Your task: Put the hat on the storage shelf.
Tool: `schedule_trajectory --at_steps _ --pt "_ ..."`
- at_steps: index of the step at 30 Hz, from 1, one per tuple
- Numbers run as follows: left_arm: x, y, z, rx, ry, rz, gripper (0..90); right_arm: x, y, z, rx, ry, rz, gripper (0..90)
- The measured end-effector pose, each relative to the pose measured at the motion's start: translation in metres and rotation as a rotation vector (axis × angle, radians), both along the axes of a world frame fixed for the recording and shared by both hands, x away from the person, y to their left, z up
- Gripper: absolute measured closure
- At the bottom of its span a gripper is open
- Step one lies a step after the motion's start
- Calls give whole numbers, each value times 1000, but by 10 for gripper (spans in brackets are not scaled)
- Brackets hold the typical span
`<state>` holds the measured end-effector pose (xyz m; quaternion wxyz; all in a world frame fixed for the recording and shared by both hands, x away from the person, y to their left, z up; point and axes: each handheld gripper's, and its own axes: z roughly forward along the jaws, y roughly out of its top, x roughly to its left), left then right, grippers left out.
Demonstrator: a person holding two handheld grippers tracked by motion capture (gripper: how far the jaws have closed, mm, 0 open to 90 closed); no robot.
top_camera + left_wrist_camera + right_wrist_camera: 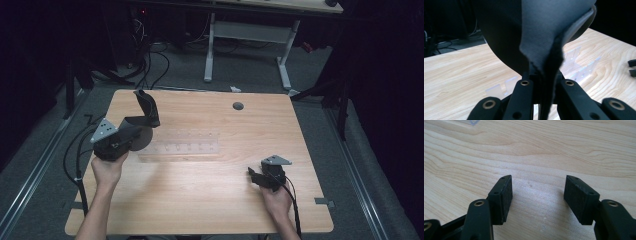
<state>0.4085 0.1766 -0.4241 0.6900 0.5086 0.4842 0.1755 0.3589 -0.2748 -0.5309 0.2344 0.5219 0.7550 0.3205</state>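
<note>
My left gripper (136, 129) is shut on a dark grey, fabric-faced flexible pad (148, 108) and holds it above the table's left side. The pad is folded; one part stands up and a rounded part hangs by the jaws. In the left gripper view the pad (541, 30) covers the upper middle, pinched between the fingers (524, 87). A clear plastic rack (186, 145) with slots lies on the wooden table (200, 200) just right of that gripper, and the rack (579, 67) appears behind the pad. My right gripper (254, 176) rests low at the front right, open, with bare wood between its pads (504, 197).
A round grey cable hole (238, 106) sits near the table's far edge. Beyond the table stand a white-legged desk (250, 30) and loose cables (150, 60) on the floor. The right gripper's jaw tips (632, 67) show at the edge of the left gripper view.
</note>
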Motion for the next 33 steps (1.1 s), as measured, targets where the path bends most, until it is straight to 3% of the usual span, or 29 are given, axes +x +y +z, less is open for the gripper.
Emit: schedule_trajectory --at_steps 13,17,24,33 --pt "9 7 -13 4 7 52 860 0 0 0 0 0 1 402" --pt "11 7 -18 24 11 68 860 0 0 0 1 1 -1 402" --pt "14 6 -25 25 17 77 860 0 0 0 1 1 -1 400" --pt "16 1 -33 64 13 82 860 0 0 0 1 1 -1 401"
